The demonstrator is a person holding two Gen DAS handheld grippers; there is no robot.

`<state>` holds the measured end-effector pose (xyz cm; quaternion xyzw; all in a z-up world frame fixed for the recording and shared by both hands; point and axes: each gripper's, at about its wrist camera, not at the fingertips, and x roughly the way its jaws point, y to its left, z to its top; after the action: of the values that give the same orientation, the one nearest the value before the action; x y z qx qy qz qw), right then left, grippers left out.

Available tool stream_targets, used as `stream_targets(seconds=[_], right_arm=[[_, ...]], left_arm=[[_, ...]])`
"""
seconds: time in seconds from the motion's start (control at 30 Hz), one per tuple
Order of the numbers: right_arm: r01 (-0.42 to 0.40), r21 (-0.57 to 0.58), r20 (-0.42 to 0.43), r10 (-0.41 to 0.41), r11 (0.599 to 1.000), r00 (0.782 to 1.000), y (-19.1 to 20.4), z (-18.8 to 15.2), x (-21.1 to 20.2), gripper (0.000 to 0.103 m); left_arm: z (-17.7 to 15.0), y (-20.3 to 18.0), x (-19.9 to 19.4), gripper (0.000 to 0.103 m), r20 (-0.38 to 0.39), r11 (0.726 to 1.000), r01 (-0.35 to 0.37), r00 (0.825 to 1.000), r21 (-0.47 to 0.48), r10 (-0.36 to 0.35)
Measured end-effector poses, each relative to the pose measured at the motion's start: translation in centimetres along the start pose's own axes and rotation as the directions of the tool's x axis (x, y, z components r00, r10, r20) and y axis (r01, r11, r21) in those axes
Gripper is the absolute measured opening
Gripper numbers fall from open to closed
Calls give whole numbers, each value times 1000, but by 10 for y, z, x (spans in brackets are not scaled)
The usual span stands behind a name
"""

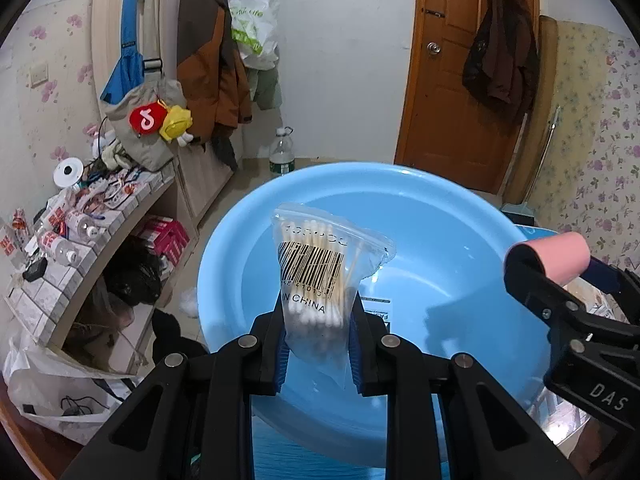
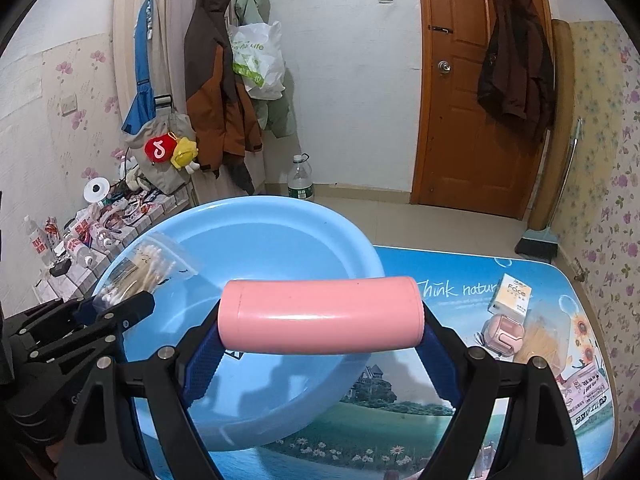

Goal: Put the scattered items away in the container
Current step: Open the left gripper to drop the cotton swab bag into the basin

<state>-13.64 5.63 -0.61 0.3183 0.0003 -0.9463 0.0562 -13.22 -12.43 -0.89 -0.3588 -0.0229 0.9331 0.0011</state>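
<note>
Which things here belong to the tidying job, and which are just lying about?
Job: round light-blue plastic basin; clear zip bag of cotton swabs; pink cylindrical bottle; small white-and-yellow carton; pink plastic case.
Lying about: clear water bottle; brown hanging jacket; broom.

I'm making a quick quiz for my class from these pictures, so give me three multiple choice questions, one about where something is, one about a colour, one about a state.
1. Where is the bag of cotton swabs?
A. lying on the floor
B. held over the basin
C. hanging on the door

2. What colour is the basin?
A. light blue
B. red
C. green

3. What is the right gripper doing?
A. hanging empty
B. gripping a broom
C. gripping a pink bottle sideways by its ends

Answers:
1 B, the left gripper pinches the bag, with the basin behind and below it.
2 A, rim and inside are pale blue in both views.
3 C, the pads press on both ends of the bottle.
</note>
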Motion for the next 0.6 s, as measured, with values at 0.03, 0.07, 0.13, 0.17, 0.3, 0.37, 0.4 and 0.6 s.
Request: stream_targets(seconds=[0.03, 0.07, 0.13, 0.17, 0.3, 0.37, 0.4, 0.6], right_arm=[[-1, 3, -3, 1, 1000, 1000, 0, 0, 0, 88], [-1, 3, -5, 1, 1000, 1000, 0, 0, 1, 88], [4, 0, -4, -4, 1000, 1000, 0, 0, 1, 88], [5, -1, -4, -5, 1000, 1000, 1, 0, 1, 88], [2, 3, -18, -2, 1000, 1000, 2, -2, 6, 88], [2, 1, -21, -2, 1000, 1000, 2, -3, 7, 88], [3, 1, -19, -3, 1000, 1000, 2, -3, 7, 88], [4, 1, -20, -4, 1000, 1000, 2, -4, 9, 88]], left_arm=[[0, 0, 1, 23, -5, 1000, 1, 1000, 0, -1], [-1, 0, 2, 23, -7, 1000, 0, 1000, 3, 0], [-2, -2, 2, 23, -6, 1000, -8, 1000, 21, 8], [-2, -3, 3, 23, -6, 1000, -9, 1000, 28, 9], [-2, -5, 4, 23, -6, 999, -17, 1000, 42, 18], [-1, -5, 2, 26, -9, 999, -13, 1000, 40, 14], [-1, -5, 1, 27, -8, 999, -14, 1000, 41, 14], [0, -1, -10, 70, 34, 998, -45, 998, 34, 44]])
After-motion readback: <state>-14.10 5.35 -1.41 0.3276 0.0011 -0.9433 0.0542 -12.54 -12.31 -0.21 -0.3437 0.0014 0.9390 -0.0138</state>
